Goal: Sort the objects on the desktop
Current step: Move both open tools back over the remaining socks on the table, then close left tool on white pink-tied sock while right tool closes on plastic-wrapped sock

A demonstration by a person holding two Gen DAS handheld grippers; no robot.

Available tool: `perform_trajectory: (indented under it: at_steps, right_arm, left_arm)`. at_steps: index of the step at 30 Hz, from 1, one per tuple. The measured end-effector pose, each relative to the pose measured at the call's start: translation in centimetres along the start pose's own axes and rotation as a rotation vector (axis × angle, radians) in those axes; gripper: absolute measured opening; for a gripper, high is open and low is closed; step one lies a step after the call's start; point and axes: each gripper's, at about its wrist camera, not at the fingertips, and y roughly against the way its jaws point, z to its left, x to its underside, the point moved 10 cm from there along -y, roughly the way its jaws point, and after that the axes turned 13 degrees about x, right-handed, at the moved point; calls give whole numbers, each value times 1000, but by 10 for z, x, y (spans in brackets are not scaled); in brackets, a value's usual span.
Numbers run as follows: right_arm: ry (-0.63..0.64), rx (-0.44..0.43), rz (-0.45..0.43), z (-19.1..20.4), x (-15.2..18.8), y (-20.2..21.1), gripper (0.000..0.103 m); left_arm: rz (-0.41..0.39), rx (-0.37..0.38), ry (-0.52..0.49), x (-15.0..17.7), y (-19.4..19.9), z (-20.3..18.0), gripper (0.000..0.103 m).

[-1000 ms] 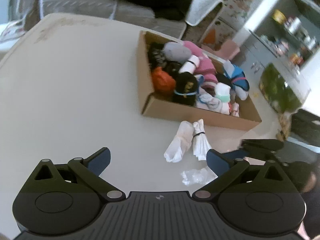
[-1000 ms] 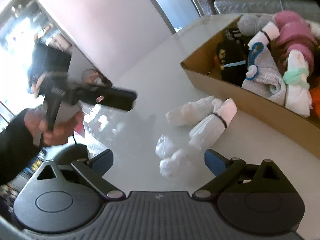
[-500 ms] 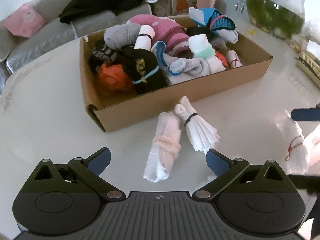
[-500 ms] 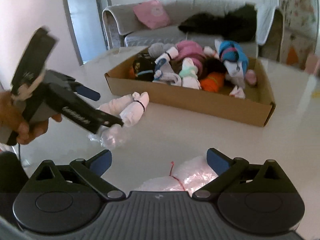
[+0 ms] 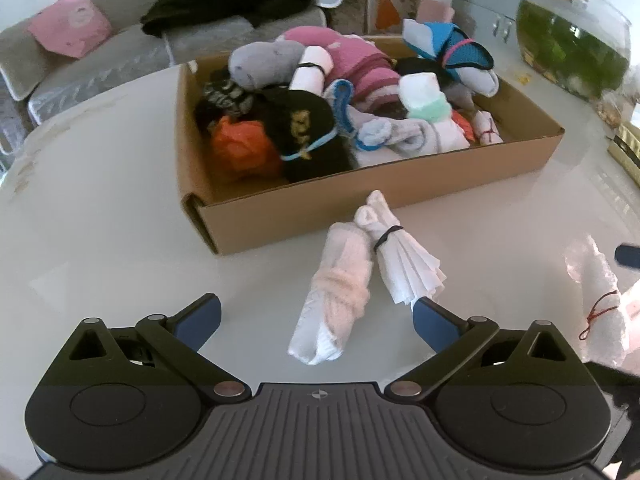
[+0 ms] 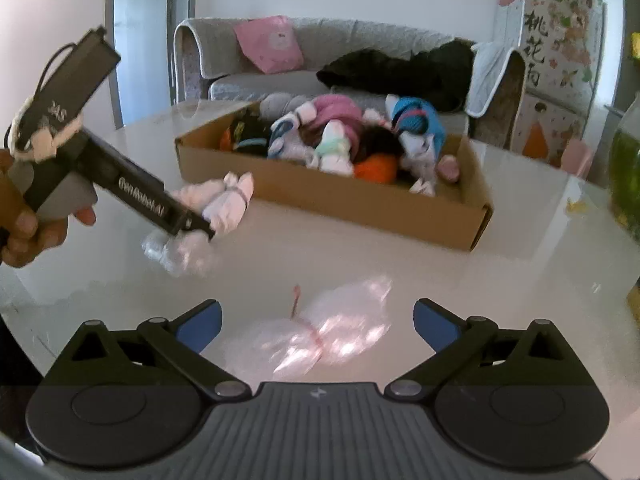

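Observation:
A cardboard box [image 5: 280, 210] [image 6: 360, 204] full of rolled socks and cloth bundles stands on the white table. Two white rolled bundles lie before it: a pinkish one [image 5: 336, 296] and one with a black band [image 5: 400, 258]. My left gripper [image 5: 316, 320] is open, its jaws either side of the pinkish roll's near end. A clear pinkish plastic bundle with a red tie [image 6: 320, 336] [image 5: 600, 304] lies between the jaws of my open right gripper [image 6: 316, 320]. A crumpled clear bag [image 6: 180, 250] lies by the left gripper's body [image 6: 120, 184].
A glass fishbowl with green plants [image 5: 572, 40] stands at the table's far right. A grey sofa [image 6: 340, 64] with a pink cushion and black clothing is behind the table. A decorated cabinet [image 6: 556, 60] stands at right.
Both grippers swung round to face the box. The left one moved closer to the two white rolls; the right one came over the pinkish plastic bundle. Both stayed open.

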Motion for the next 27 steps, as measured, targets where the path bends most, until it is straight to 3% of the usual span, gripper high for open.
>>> perform_trajectory:
  at_steps: [5, 8, 18, 27]
  right_arm:
    - [-15, -3, 26, 4, 6, -4, 97]
    - [-10, 11, 31, 0, 11, -6, 96]
    - [-47, -15, 18, -12, 13, -4, 74]
    - [-51, -12, 13, -14, 14, -3, 71]
  left_arm:
    - [-2, -5, 22, 2, 5, 1, 99]
    - [-12, 40, 40, 1, 6, -6, 100]
    - [2, 65, -27, -5, -7, -32, 95]
    - [11, 52, -48, -2, 3, -24, 73]
